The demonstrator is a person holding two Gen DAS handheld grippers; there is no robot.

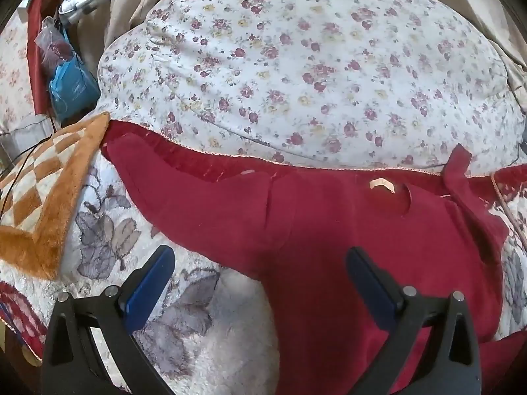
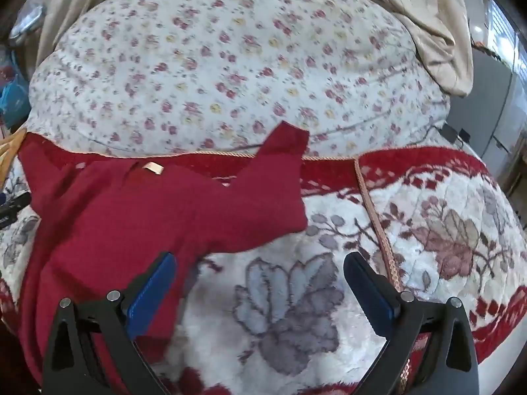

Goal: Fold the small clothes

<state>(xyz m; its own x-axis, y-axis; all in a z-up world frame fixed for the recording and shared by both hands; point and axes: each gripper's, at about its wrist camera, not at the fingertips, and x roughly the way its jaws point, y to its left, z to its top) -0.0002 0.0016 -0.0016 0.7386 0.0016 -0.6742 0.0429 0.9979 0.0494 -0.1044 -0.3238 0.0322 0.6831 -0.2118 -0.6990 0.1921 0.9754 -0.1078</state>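
We've got the red shirt (image 1: 329, 230) laid flat on the fleece blanket (image 1: 197, 312) on the bed, collar and neck label (image 1: 382, 185) toward the far side, up against the floral duvet (image 1: 296, 65). Nothing folded yet by the look of it.

Left gripper (image 1: 260, 283): jaws wide apart, holding nothing, hovering over the shirt's left side where sleeve meets body. Right gripper (image 2: 260, 283): jaws wide apart too, empty, over the shirt's right edge just below the right sleeve (image 2: 270, 177). Its left finger sits above red cloth, its right finger above bare blanket.

Our read on the step: pick up for the first fold, likely sleeves in.

How we'd do it well:
- Right sleeve tip is kicked up onto the duvet edge. Flatten or grab near that tip first, otherwise the fold carries a twist.
- Left sleeve (image 1: 184, 184) runs out toward the checked orange throw (image 1: 49, 197). Take it near the cuff and keep clear of the throw.
- Pinch only the shirt. The blanket is plush and its braided trim (image 2: 378, 223) lies near the right jaws, so come in shallow to avoid catching pile.
- Move both sides evenly and use the neck label as the centre reference.
- Release only once the cloth lies flat.
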